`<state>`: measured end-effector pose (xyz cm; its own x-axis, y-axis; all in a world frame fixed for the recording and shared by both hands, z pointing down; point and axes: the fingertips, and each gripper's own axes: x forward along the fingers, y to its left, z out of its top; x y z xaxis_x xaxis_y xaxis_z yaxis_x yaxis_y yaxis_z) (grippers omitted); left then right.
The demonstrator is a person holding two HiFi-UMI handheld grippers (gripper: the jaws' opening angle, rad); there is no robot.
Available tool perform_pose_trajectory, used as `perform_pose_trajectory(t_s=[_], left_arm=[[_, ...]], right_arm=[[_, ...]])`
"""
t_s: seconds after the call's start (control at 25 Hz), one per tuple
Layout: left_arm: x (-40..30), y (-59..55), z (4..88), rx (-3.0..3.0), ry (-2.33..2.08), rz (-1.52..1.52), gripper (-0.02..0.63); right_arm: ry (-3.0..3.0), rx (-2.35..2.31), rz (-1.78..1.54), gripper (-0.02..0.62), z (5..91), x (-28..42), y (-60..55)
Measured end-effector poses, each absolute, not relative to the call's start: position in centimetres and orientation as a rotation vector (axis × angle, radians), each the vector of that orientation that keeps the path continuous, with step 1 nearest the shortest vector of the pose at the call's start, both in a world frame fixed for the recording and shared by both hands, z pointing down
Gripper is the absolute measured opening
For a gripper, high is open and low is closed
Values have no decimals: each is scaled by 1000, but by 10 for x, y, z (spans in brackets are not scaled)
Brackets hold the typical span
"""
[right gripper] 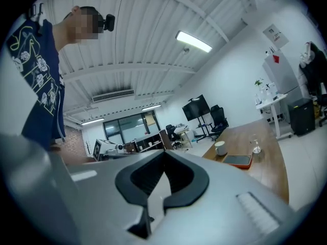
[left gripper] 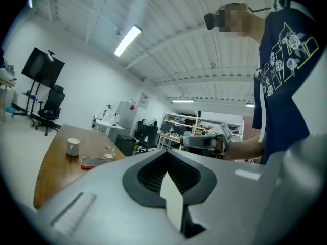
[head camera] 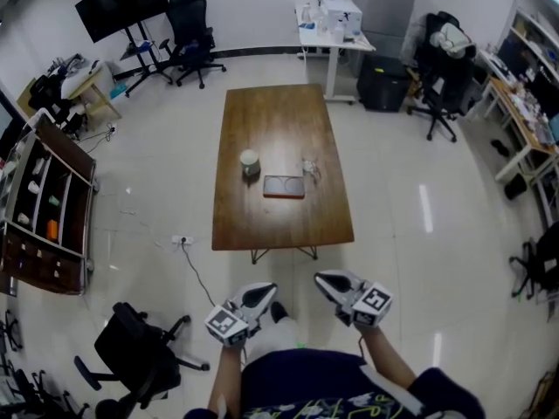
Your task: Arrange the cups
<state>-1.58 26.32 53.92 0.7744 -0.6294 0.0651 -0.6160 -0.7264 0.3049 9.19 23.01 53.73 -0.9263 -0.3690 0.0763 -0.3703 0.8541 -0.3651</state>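
Head view, looking steeply down. The left gripper (head camera: pixel 265 291) and right gripper (head camera: pixel 325 278) each have their jaws pressed together on nothing. Both are held level over the pale tiled floor (head camera: pixel 419 260), short of the near edge of the wooden table (head camera: pixel 262 225).

The person's dark-blue shirt (head camera: pixel 306 382) and forearms are cut off by the lower edge. On the table stand a white cup (head camera: pixel 250 159) and a clear glass (head camera: pixel 309 168), whose outline is faint. Near them lies a flat dark slab (head camera: pixel 284 186) with a red rim; tray or phone cannot be told.

Around the table are a monitor (head camera: pixel 122 3) on a stand, an office chair (head camera: pixel 194 29) and a shelf unit (head camera: pixel 44 208).

The wall notices in the gripper views are too small to read.
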Motion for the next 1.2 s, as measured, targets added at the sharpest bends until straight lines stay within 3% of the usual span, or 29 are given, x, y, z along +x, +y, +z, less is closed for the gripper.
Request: perform_pose_trajectory(t_s=[0.4, 0.84, 1.2], left_arm=[[-71, 145, 546, 2622, -931, -74, 2], [-51, 31, 545, 2585, -1025, -173, 2], [-21, -9, 537, 2641, -1003, -58, 2]], right_arm=[[-2981, 663, 565, 1, 537, 54, 115], [-2986, 389, 532, 1, 542, 38, 38], [-3012, 351, 501, 1, 540, 54, -8]])
